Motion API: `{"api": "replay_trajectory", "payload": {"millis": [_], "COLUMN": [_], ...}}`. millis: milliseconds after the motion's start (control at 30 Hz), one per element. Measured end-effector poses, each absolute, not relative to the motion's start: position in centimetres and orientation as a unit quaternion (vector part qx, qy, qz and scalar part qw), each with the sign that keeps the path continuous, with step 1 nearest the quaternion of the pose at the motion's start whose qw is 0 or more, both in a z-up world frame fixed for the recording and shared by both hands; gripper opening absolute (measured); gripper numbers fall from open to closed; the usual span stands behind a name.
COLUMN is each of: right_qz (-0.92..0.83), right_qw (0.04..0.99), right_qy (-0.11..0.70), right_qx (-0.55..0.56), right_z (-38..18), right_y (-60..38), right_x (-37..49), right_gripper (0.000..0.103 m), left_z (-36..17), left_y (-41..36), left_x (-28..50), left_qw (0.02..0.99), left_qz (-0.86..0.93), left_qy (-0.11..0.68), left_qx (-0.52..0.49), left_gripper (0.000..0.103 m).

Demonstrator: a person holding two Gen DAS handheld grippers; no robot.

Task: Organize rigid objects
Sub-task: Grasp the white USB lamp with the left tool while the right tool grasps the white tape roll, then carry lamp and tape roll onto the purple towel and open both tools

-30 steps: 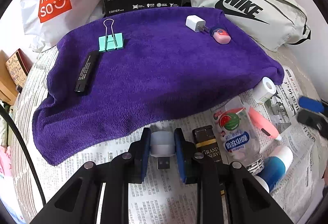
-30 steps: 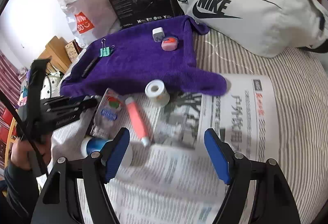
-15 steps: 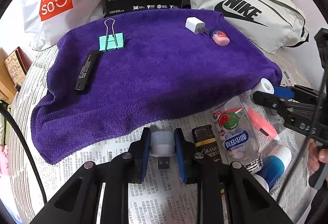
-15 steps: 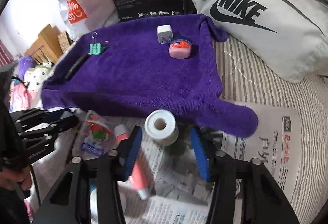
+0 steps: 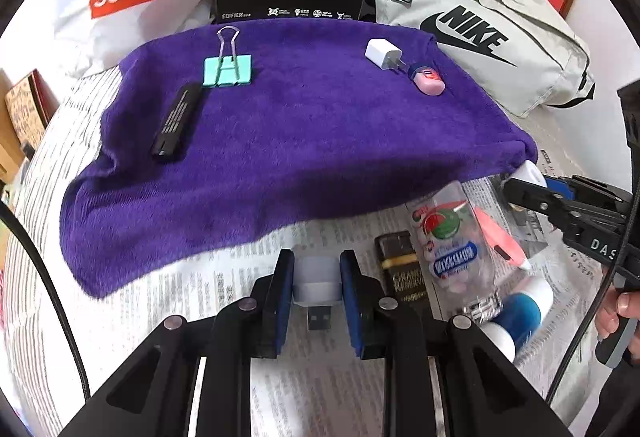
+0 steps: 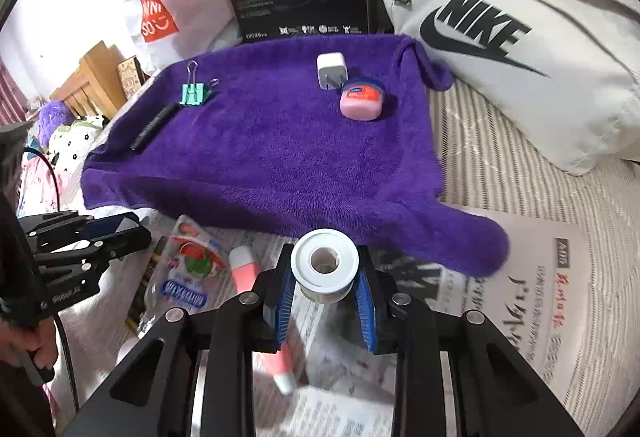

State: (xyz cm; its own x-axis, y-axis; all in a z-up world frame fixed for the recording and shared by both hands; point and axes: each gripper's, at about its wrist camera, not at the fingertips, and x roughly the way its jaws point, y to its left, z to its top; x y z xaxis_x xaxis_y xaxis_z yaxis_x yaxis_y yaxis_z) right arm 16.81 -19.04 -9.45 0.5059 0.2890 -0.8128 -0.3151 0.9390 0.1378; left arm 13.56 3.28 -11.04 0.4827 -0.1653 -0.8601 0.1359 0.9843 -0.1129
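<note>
At the newspaper's near edge the left gripper is clenched on a small white USB light. The right gripper is closing around the white tape roll beside the purple towel; best squeeze squarely before lifting it towards the charger.

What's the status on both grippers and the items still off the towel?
Left gripper shut on USB plug. Right gripper jaws closing around white spool. Purple towel ahead, path unobstructed.
</note>
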Motion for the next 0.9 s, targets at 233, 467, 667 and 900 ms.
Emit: {"api": "replay_trajectory", "payload": {"millis": [233,467,667,900], "right_qz": [0.178,0.195,0.209,0.216], "right_qw": [0.862,0.86,0.866,0.865], "right_qy": [0.474,0.471,0.454,0.452], "right_qx": [-0.012,0.0,-0.006,-0.017], "right_z": [-8.7,-7.5,-5.5,-4.5], "right_y": [-20.2,-20.4,-19.8,-19.3], "right_x": [15.5,15.7,16.9,19.2], "right_gripper": [0.028,0.028,0.028,0.028], "left_z": [-9.9,-7.5,-5.4,-4.5], "left_y": [4.7,5.4,6.7,8.7], "left_x": [12.3,12.5,13.6,16.5], "left_qw": [0.863,0.871,0.879,0.881], "left_qz": [-0.089,-0.088,-0.083,-0.065], "left_qy": [0.496,0.483,0.469,0.467], "left_qx": [-0.037,-0.036,-0.039,-0.041], "left_gripper": [0.023,0.023,0.023,0.023]}}
